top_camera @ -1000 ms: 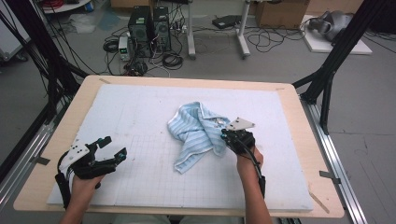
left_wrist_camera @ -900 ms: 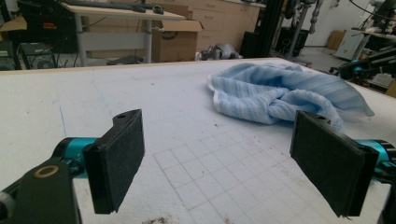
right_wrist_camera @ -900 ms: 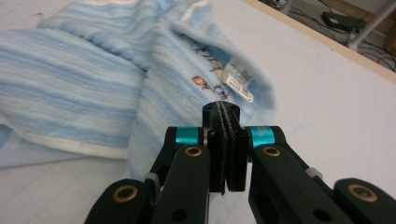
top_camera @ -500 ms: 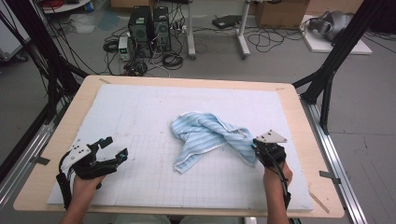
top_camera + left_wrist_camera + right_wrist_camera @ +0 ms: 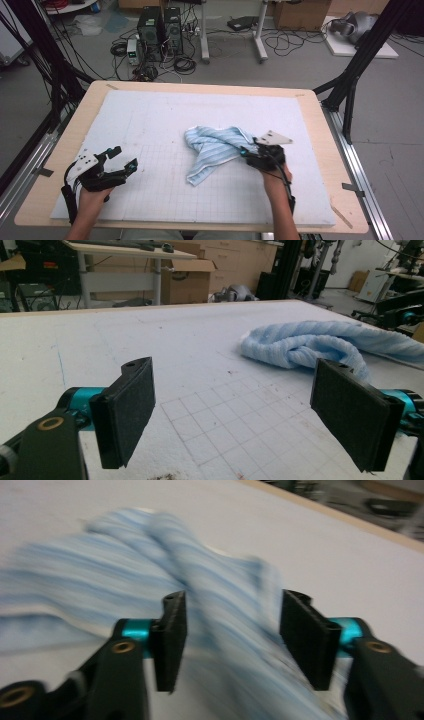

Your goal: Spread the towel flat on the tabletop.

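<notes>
Right gripper (image 5: 247, 151) sits at the 3 o'clock end of the blue striped towel (image 5: 215, 150), its jaws having just been opening; in the right gripper view (image 5: 230, 640) they stand apart with a fold of the blurred towel (image 5: 150, 590) running between them, the pads not pressing on the cloth. A grey three-cornered plate (image 5: 272, 137) rides on top of this gripper, and the hand (image 5: 275, 177) behind it comes in from 6 o'clock.

Crumpled and twisted, the towel lies a little toward 4 o'clock from the centre of the white gridded mat (image 5: 150, 120), with one tail trailing toward 7 o'clock. The mat covers most of the wooden table (image 5: 60, 165).

Left gripper (image 5: 122, 159) rests low near the mat's 8 o'clock corner, well apart from the towel. In the left gripper view (image 5: 235, 415) its jaws are spread wide with bare mat between them, and the towel (image 5: 305, 342) lies farther off toward 1 o'clock.
</notes>
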Tool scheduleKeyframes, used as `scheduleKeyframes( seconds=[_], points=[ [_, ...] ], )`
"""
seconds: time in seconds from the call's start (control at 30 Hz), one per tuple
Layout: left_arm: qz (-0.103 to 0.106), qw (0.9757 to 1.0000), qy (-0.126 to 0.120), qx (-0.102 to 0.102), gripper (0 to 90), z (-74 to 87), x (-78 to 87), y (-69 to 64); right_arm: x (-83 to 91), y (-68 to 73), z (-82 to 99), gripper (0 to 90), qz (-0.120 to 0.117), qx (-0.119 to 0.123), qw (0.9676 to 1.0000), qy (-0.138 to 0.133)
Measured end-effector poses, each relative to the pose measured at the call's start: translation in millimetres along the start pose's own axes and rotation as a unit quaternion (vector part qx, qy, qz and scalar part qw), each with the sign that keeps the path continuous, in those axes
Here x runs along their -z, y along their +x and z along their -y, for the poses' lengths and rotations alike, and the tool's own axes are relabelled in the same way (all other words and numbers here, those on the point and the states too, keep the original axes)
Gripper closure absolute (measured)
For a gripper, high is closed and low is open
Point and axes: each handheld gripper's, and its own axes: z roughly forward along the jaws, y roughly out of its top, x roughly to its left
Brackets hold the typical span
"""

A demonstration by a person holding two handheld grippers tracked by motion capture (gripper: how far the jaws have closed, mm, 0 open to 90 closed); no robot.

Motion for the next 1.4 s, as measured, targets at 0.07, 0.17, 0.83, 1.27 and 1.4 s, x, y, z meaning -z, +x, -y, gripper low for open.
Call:
scheduleKeyframes(
  seconds=[0.07,0.17,0.83,1.27,1.4],
  points=[
    [0.000,1.0000,-0.001,0.001,18.5,0.0,0.1,0.0,-20.9,14.4,-10.1,36.4,-0.032,0.023,0.9991,0.014],
    [-0.001,1.0000,0.000,0.001,18.5,0.2,0.2,0.4,-48.7,31.3,-17.8,31.8,-0.071,0.046,0.9957,0.039],
    [-0.014,0.9999,-0.005,0.008,18.5,0.2,4.0,7.2,-72.5,78.3,-22.6,81.2,-0.199,0.067,0.9761,0.057],
    [-0.023,0.9997,-0.007,0.010,18.6,-0.5,9.0,12.6,-58.6,89.1,-26.8,50.9,-0.229,0.046,0.9722,0.017],
    [-0.022,0.9997,-0.007,0.011,18.6,-0.3,8.6,12.7,-44.8,59.7,-34.2,43.4,-0.171,0.036,0.9845,-0.017]
  ],
)
